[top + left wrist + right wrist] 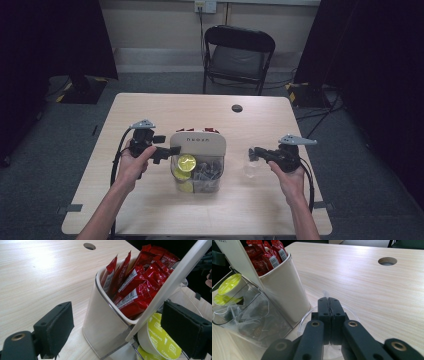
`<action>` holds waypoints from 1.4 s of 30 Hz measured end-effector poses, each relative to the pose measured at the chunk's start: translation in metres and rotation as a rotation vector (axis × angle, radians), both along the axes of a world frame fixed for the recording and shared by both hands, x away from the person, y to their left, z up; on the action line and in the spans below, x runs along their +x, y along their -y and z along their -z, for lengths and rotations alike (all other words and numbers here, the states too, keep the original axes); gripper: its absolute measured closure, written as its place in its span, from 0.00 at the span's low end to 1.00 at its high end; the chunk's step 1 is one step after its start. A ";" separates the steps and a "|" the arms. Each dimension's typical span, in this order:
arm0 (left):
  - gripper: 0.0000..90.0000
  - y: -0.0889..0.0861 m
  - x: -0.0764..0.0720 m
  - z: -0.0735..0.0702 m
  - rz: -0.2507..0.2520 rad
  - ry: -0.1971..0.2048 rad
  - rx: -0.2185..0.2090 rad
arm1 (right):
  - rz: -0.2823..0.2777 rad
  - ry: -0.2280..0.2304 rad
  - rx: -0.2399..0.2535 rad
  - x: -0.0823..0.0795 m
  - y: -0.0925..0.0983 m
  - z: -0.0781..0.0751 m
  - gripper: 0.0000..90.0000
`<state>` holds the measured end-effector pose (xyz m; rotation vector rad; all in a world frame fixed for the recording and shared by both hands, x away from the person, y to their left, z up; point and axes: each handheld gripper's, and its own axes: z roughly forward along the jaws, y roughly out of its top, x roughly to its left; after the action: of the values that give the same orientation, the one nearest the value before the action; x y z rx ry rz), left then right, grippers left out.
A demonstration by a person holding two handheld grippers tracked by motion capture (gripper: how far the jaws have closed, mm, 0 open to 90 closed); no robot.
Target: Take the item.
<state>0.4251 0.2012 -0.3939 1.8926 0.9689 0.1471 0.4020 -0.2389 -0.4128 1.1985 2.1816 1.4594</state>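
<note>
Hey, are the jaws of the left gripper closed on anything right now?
No, the left gripper has its jaws spread wide apart on either side of the white organizer, gripping nothing.

place: recording lab or studio | walls: black curtains (45,40) on both sides, pale wall behind | floor: grey carpet (350,150) with trailing cables (320,117) | furniture: lone wooden tabletop (165,107) with a cable hole (237,108), black folding chair (239,57) behind it | power: wall socket (205,6) with plugged lead

The left gripper (117,332) is held with jaws spread wide, while the right gripper (329,305) has jaws pressed together.
</note>
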 end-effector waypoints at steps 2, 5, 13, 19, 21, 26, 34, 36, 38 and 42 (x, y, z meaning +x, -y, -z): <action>0.12 0.000 0.000 0.000 0.002 0.000 -0.001 | 0.001 -0.003 -0.004 0.000 0.000 0.001 0.99; 0.12 0.000 0.000 0.000 0.001 0.000 0.002 | 0.009 -0.009 -0.009 0.000 0.001 0.002 0.98; 0.12 -0.001 0.000 0.000 -0.001 -0.002 -0.003 | 0.023 -0.014 -0.012 0.001 0.000 0.003 0.89; 0.12 -0.001 0.000 0.000 -0.003 -0.006 -0.006 | 0.028 -0.010 -0.005 -0.003 0.001 0.001 0.84; 0.14 0.000 -0.001 0.000 0.002 -0.003 -0.010 | 0.024 -0.007 -0.004 -0.005 0.002 0.000 0.83; 0.17 0.000 -0.002 -0.001 0.001 -0.002 -0.011 | 0.027 -0.007 -0.014 -0.012 0.002 0.000 0.79; 0.17 -0.001 -0.002 -0.001 0.001 0.000 -0.007 | 0.040 -0.012 -0.026 -0.033 0.008 0.002 0.68; 0.17 -0.001 -0.002 -0.001 0.001 0.002 -0.005 | 0.035 -0.017 -0.034 -0.038 0.010 0.003 0.65; 0.17 -0.001 -0.002 -0.001 0.001 -0.001 -0.009 | 0.033 -0.022 -0.037 -0.046 0.012 0.005 0.62; 0.17 -0.001 -0.002 -0.001 -0.002 -0.001 -0.009 | 0.037 -0.040 -0.053 -0.053 0.014 0.011 0.56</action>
<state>0.4227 0.2021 -0.3933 1.8837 0.9705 0.1424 0.3487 -0.2525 -0.4237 1.2534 2.1970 1.3661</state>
